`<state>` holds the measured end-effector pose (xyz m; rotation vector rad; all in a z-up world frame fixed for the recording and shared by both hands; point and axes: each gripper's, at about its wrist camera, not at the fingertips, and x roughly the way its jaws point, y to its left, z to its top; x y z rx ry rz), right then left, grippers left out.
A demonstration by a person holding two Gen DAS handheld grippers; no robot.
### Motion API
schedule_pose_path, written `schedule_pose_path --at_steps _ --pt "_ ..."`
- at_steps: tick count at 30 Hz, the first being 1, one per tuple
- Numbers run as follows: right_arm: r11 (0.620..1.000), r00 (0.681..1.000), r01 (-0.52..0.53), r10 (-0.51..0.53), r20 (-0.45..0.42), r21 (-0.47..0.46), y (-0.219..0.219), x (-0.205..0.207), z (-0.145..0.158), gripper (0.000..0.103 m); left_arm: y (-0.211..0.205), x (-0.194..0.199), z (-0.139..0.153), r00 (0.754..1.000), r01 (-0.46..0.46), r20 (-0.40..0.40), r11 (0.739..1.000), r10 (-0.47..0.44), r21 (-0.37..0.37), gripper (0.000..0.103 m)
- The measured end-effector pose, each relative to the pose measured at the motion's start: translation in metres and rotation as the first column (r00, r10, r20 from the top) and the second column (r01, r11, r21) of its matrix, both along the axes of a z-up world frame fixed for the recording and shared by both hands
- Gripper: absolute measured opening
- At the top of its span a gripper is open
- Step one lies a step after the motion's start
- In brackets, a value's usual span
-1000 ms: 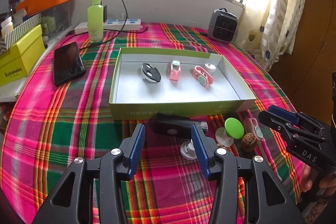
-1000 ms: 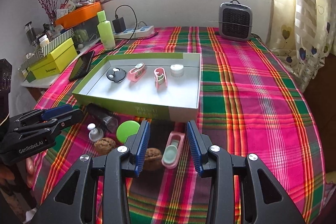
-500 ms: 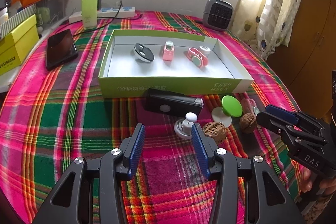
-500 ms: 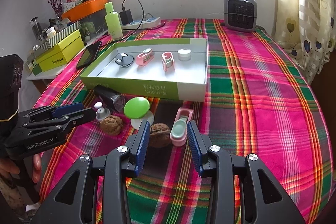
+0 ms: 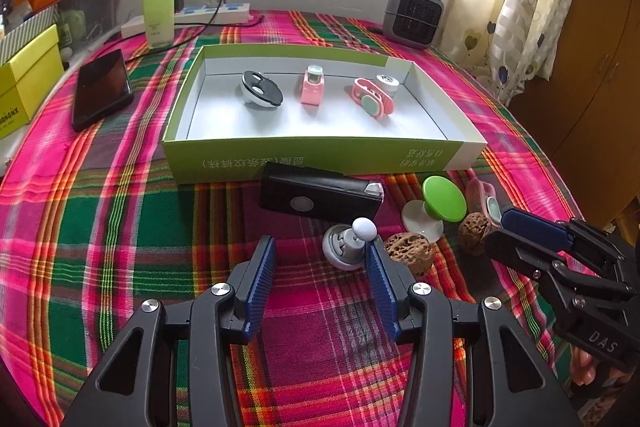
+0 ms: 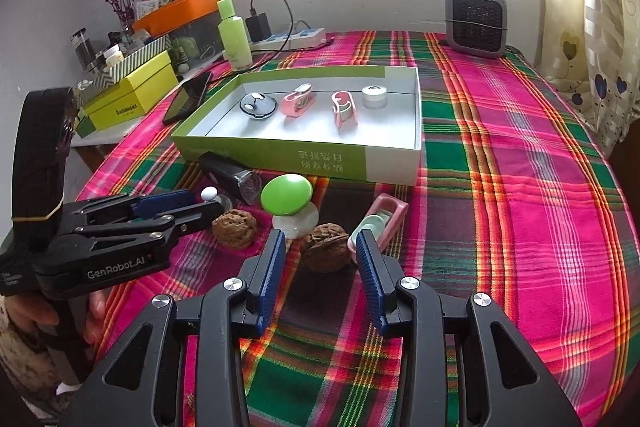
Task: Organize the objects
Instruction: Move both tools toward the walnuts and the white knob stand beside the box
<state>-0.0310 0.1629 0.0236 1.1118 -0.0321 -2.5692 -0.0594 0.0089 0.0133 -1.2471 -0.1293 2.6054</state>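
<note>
An open green box (image 5: 248, 157) holds several small gadgets, among them a black-and-white disc (image 5: 261, 93) and a pink clip (image 5: 372, 99). Loose items lie in front of it: a black device (image 5: 320, 195), a grey knob (image 5: 347, 246), two walnuts (image 5: 410, 251) (image 6: 324, 247), a green-topped disc (image 6: 286, 194) and a pink case (image 6: 378, 221). My left gripper (image 5: 320, 253) is open over bare cloth, the knob just ahead of its right finger. My right gripper (image 6: 319, 247) is open, with the nearer walnut lying between its fingertips, untouched.
A plaid cloth (image 6: 520, 167) covers the table. A phone (image 5: 102, 89), a green bottle (image 5: 159, 1), a power strip (image 5: 208, 15) and a yellow box (image 5: 24, 83) stand at the left and back. A small heater (image 6: 476, 21) sits at the back right.
Both views have tilted a little, so the loose items now sit higher in the pictures and clearer of the fingers. The jaws stand as before.
</note>
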Motion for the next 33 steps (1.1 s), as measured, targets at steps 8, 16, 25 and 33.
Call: schedule_pose_path --at_steps 8,16,25,33 --pt "1.000 1.000 -0.009 0.010 -0.016 0.023 -0.005 -0.003 -0.001 0.038 0.003 -0.004 -0.001 1.000 -0.004 -0.009 1.000 0.004 -0.005 0.045" --pt "0.999 1.000 -0.027 0.027 -0.008 0.026 -0.008 -0.006 -0.004 0.038 0.000 -0.004 -0.001 1.000 -0.008 -0.008 1.000 0.008 0.001 0.045" --pt "0.998 0.999 -0.032 0.030 0.033 0.059 -0.012 -0.018 -0.012 0.038 0.001 -0.005 0.000 1.000 -0.008 -0.009 1.000 0.007 -0.011 0.045" --pt "0.997 0.997 -0.043 0.038 0.061 0.070 -0.013 -0.021 -0.015 0.038 0.003 -0.006 -0.001 1.000 -0.010 -0.010 1.000 0.009 -0.023 0.045"
